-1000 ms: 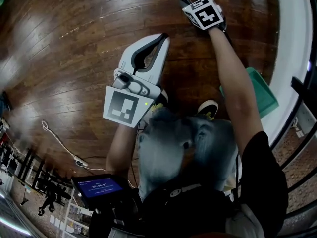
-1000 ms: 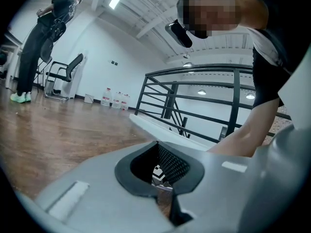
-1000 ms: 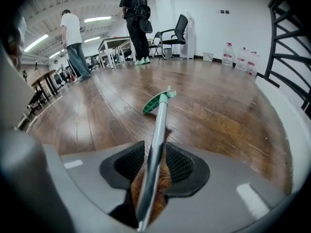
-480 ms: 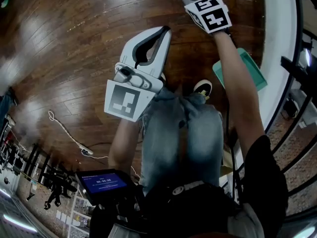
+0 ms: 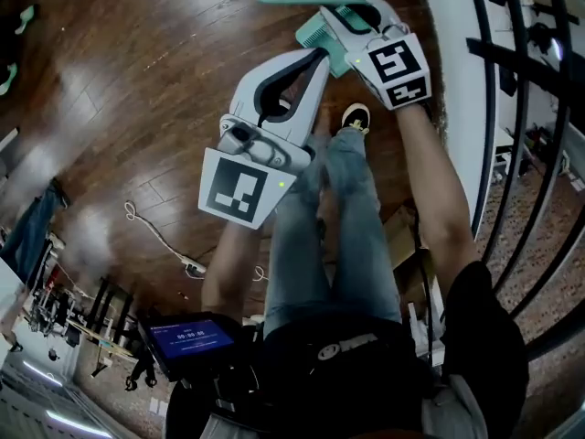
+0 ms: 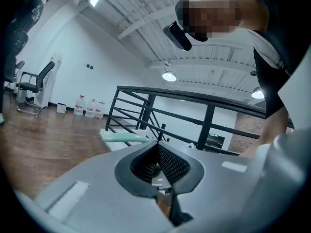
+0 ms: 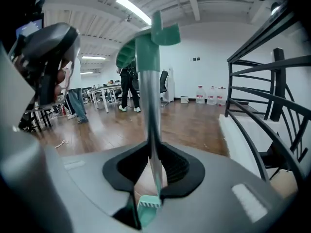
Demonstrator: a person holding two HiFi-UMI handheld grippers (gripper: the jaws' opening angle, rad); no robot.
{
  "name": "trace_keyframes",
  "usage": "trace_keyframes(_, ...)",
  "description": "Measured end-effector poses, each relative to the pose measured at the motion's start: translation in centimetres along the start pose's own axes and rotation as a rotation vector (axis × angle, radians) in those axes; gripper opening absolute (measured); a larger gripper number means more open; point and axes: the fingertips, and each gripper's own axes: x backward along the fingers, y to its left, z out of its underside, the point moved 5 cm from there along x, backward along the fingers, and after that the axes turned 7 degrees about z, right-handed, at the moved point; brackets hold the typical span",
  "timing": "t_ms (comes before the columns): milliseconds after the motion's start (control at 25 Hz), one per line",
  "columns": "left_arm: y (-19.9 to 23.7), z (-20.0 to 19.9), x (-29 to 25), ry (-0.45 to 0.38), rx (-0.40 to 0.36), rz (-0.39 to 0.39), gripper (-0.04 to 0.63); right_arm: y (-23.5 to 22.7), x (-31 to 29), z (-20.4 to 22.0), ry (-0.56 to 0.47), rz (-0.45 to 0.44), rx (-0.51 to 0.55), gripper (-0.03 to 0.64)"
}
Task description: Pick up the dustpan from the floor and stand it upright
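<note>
The jaws of the right gripper (image 7: 151, 155) are clamping the thin pole of the dustpan (image 7: 147, 76), which is standing roughly upright between them (teal grip on top, toothed teal pan edge showing below the jaws). The dustpan is hanging in the air, clear of the wooden floor (image 7: 194, 125) and near the black railing (image 7: 257, 101). The left gripper (image 5: 318, 60) is hovering close beside the pan, its jaws meeting at the tips and gripping nothing.
</note>
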Motion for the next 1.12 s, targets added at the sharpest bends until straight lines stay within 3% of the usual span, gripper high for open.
trace_keyframes(280, -3.3, 0.1, -2.7, 0.028, -0.024, 0.039, 0.014, 0.4, 2.9, 0.5, -0.139, -0.046, -0.047, 0.091)
trace_keyframes(600, -2.5, 1.4, -2.1, 0.064, -0.035, 0.039, 0.014, 4.9, -0.7, 0.3, -0.2, -0.237, 0.02, 0.092)
trace_keyframes(880, -2.0, 1.1, -1.1, 0.071, -0.052, 0.042, 0.014, 5.7, -0.1, 1.6, -0.202, -0.237, -0.01, 0.106)
trace_keyframes(1000, -2.1, -0.1, -1.2, 0.066, -0.057, 0.048, 0.014, 4.5, 0.7, 2.3, -0.15, -0.244, -0.041, 0.23)
trace_keyframes(1120, -2.1, -0.5, -0.7, 0.066, -0.048, 0.059, 0.014, 4.3, 1.8, 2.9, -0.131, -0.258, -0.08, 0.236)
